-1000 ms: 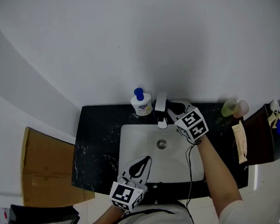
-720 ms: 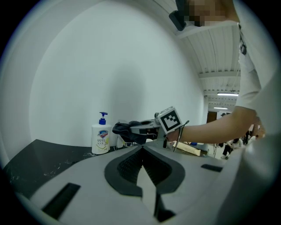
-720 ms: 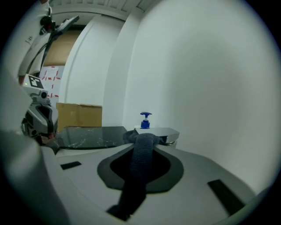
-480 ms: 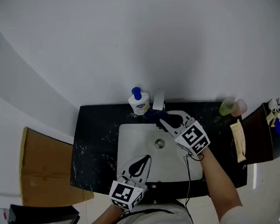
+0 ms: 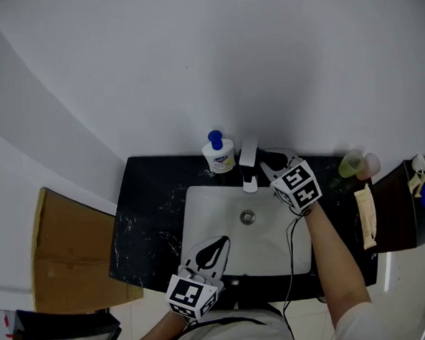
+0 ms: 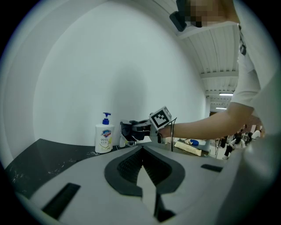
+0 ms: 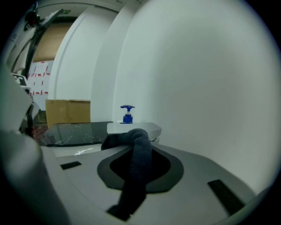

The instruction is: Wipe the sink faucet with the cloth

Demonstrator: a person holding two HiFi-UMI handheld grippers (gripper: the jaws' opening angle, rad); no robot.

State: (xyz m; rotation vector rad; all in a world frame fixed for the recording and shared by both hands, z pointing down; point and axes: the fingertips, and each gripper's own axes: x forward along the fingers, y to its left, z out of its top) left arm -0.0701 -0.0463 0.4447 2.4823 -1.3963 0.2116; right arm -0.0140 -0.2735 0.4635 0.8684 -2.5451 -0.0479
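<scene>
The chrome faucet stands at the back of the white sink, its spout over the basin. My right gripper is shut on a dark cloth and holds it against the faucet's right side, near the base. In the right gripper view the cloth runs up between the jaws and bunches against the flat faucet top. My left gripper hovers over the basin's front edge, shut and holding nothing. The left gripper view shows the right gripper with the cloth at the faucet.
A white soap bottle with a blue pump stands left of the faucet on the black counter. Green and pink bottles sit at the counter's right end. A cardboard box lies to the left. A cable hangs over the basin.
My right gripper swung with the cloth forward and left over the spout half a second ago, then back to the faucet's right side. The left gripper has stayed put.
</scene>
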